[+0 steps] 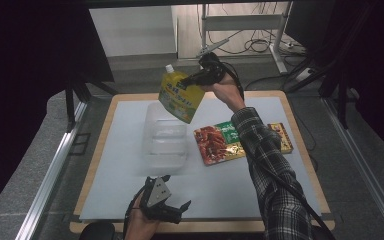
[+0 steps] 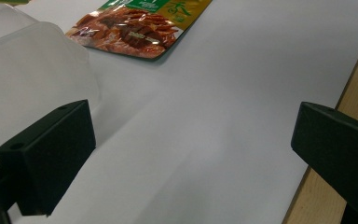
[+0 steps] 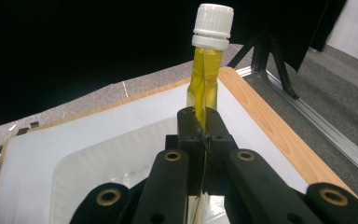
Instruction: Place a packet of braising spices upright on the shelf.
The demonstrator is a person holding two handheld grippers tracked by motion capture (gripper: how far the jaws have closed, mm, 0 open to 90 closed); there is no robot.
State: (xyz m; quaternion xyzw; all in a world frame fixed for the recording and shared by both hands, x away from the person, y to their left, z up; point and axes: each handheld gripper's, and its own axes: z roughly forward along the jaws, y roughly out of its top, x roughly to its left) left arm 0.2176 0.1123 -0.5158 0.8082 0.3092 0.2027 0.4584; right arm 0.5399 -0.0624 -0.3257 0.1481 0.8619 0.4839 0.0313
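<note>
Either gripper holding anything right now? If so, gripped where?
The right gripper is shut on the yellow spout pouch, pinching its upper edge just below the white cap, above the clear container. The left gripper is open and holds nothing.

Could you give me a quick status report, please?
Right gripper shut on yellow pouch, held above clear tub. Left gripper open, idle near table edge. Nothing in the way.

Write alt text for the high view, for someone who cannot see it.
The right gripper, shut on a yellow spouted pouch with a white cap, holds it in the air above a clear plastic tub on a white mat. A red and green snack packet lies right of the tub; the left gripper rests open near the table's front edge.
</note>
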